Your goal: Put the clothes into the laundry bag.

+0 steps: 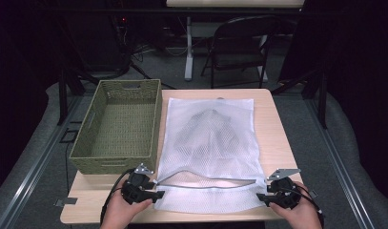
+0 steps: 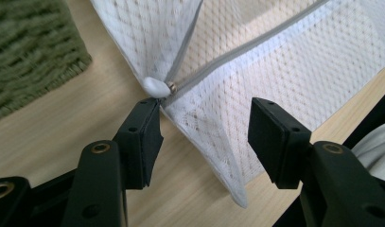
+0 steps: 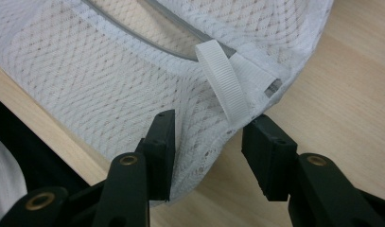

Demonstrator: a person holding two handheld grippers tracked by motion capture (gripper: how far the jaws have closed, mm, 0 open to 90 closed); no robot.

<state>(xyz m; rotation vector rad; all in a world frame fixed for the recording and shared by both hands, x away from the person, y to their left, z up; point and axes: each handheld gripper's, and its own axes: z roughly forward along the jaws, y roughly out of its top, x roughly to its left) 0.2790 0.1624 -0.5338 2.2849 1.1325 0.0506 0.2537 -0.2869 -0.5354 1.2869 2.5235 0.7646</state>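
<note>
While we keep both hands at the near edge of the table (image 1: 272, 102), our left gripper (image 1: 156, 194) sits at the near left corner of the white mesh laundry bag (image 1: 208, 143) and our right gripper (image 1: 262, 196) at its near right corner. Seen from the left gripper view, our left gripper (image 2: 204, 137) has its jaws well apart, with a fold of the mesh bag (image 2: 275, 71) lying between them; the left pad's tip sits right at the white zipper pull (image 2: 154, 86), and the pads do not press the mesh. From the right gripper view, our right gripper (image 3: 206, 151) also stands wide, the bag's corner (image 3: 109, 94) lying between the pads unclamped, and a white ribbed loop (image 3: 225, 87) hangs down just beside the right pad. The bag lies flat on the table with a grey garment inside, its grey zipper (image 1: 206, 177) partly open, next to the green woven basket (image 1: 94, 129).
</note>
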